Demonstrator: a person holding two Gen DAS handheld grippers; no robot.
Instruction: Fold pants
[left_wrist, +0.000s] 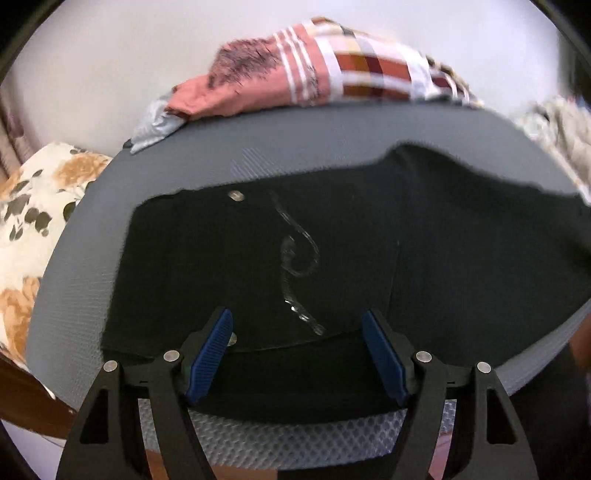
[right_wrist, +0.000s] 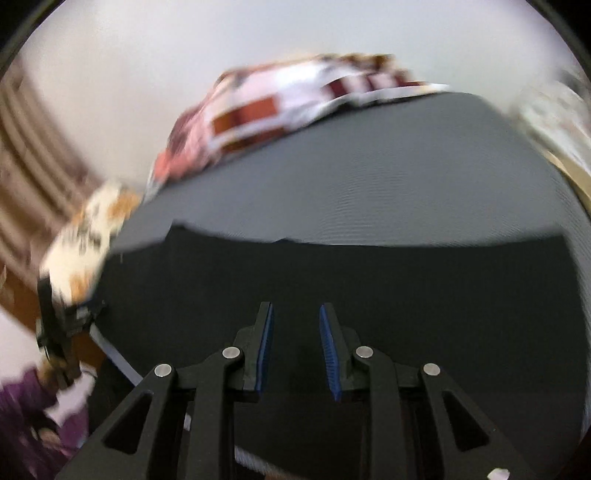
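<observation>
Black pants (left_wrist: 369, 240) lie spread on a grey mat (left_wrist: 332, 140), with a silver swirl design (left_wrist: 295, 258) and a metal button (left_wrist: 235, 195) near the waist. My left gripper (left_wrist: 297, 321) is open, its blue pads wide apart just above the near edge of the pants. In the right wrist view the pants (right_wrist: 369, 288) cover the near half of the mat (right_wrist: 369, 177). My right gripper (right_wrist: 296, 314) is open with a narrower gap, low over the black fabric and holding nothing. This view is motion-blurred.
A pile of pink and plaid clothes (left_wrist: 314, 70) lies at the mat's far edge, also seen in the right wrist view (right_wrist: 277, 110). A floral cushion (left_wrist: 33, 206) sits left of the mat. A white wall (left_wrist: 129, 55) is behind.
</observation>
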